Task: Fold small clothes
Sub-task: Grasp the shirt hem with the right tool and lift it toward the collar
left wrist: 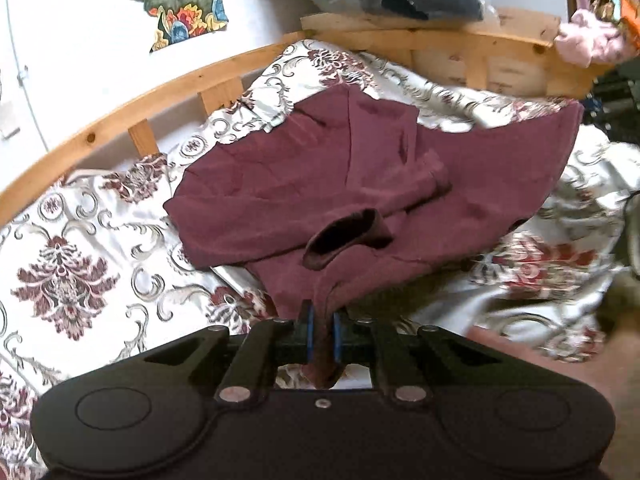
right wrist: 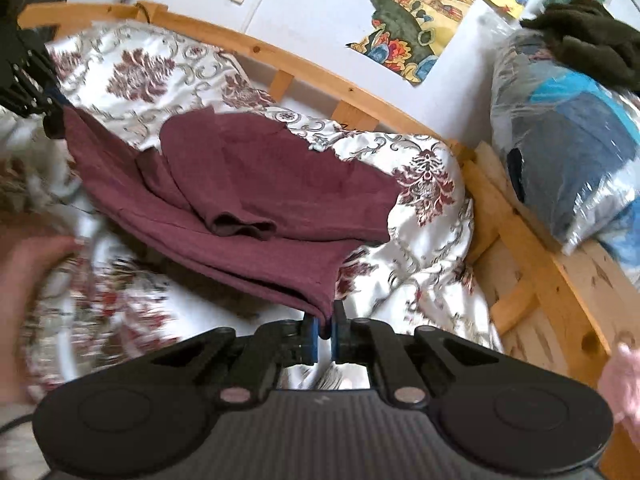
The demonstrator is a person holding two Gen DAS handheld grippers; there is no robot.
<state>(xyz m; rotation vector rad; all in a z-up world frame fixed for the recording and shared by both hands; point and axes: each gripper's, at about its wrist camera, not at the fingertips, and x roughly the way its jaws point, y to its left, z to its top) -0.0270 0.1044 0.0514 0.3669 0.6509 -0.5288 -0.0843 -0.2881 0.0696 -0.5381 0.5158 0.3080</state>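
- Maroon garment [left wrist: 304, 184] was spread over the patterned bedcover [left wrist: 68, 248], ahead of both tongs; near edge lifted clear of the bed, far part resting on it.
- A sleeve with dark cuff [left wrist: 340, 240] lay folded across the body, just ahead of the left gripper [left wrist: 322, 338].
- Left gripper: blue pads clamped together on a bunched corner of the cloth, which hung down between them.
- Right gripper [right wrist: 325, 336]: jaws pinched on the opposite hem corner; fabric ran up and leftward from the tips.
- In the right wrist view the garment's far corner reached a dark shape [right wrist: 28, 80] at upper left, probably the other tool; too blurred to be sure.
- Beyond the bedcover: wooden bed rail [left wrist: 168, 92], then white wall with a colourful picture [left wrist: 180, 0].
- Right of the right gripper, past the rail: plastic-wrapped bundle [right wrist: 568, 168].
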